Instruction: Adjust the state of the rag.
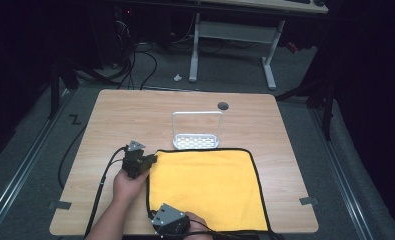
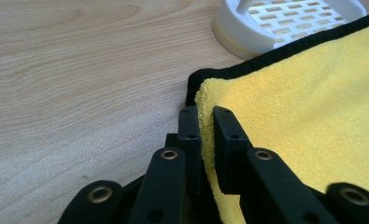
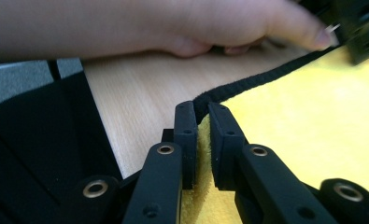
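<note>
A yellow cloth [image 1: 207, 187] with a black hem lies flat on the wooden table [image 1: 125, 115]. My left gripper [image 1: 151, 160] is shut on its far-left corner; in the left gripper view the yellow cloth [image 2: 303, 98] is pinched between the jaws of my left gripper [image 2: 207, 114]. My right gripper [image 1: 155, 216] sits at the near-left corner, its jaws pressed together on the hem. In the right gripper view the cloth [image 3: 303, 116] edge runs between the jaws of my right gripper [image 3: 202, 111].
A white perforated rack [image 1: 196, 131] with an upright wire frame stands just behind the cloth's far edge; its base [image 2: 285, 21] shows in the left gripper view. A round grommet hole [image 1: 223, 105] lies farther back. A hand [image 3: 173, 28] stretches across the right gripper view.
</note>
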The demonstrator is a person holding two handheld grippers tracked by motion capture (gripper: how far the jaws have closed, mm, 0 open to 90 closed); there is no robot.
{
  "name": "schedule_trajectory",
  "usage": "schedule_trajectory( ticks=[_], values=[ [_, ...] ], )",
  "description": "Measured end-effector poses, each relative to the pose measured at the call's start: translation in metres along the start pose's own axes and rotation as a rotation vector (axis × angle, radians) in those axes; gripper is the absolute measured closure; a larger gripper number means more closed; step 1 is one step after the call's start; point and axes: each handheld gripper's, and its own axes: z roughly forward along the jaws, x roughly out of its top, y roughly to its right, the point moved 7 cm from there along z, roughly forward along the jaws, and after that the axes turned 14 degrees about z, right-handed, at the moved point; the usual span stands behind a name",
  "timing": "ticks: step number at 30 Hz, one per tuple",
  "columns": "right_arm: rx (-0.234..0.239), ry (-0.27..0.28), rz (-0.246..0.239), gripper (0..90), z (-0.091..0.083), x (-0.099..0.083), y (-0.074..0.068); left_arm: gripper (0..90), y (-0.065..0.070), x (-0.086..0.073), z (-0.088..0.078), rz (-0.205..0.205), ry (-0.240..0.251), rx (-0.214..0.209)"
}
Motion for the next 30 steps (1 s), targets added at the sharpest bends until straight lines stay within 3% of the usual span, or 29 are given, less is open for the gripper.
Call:
schedule_trajectory(
  ticks=[4,6,10,15,17,22,26,30],
  values=[
    [0.005,0.042,0.009,83.4,-0.010,0.007,0.001,83.4,-0.001,-0.001,-0.002,-0.042,-0.003,-0.044],
    [0.014,0.055,0.007,83.4,-0.013,0.011,-0.001,84.0,-0.001,-0.001,-0.005,-0.058,0.005,-0.046],
    [0.023,0.068,-0.024,83.4,-0.010,0.022,-0.011,84.3,-0.008,-0.003,-0.015,-0.154,0.067,-0.048],
    [0.036,0.082,-0.046,83.3,-0.003,0.031,-0.024,84.3,-0.018,-0.011,-0.032,-0.204,0.119,-0.020],
    [0.050,0.088,-0.056,83.3,0.005,0.037,-0.035,84.3,-0.025,-0.015,-0.040,-0.213,0.129,0.003],
    [0.085,0.101,-0.059,83.3,0.017,0.050,-0.052,84.4,-0.050,-0.028,-0.070,-0.251,0.140,0.058],
    [0.126,0.126,-0.081,83.3,0.028,0.070,-0.075,84.4,-0.069,-0.034,-0.097,-0.262,0.153,0.106],
    [0.139,0.141,-0.085,83.2,0.031,0.076,-0.082,84.4,-0.075,-0.031,-0.110,-0.272,0.169,0.121]
  ],
)
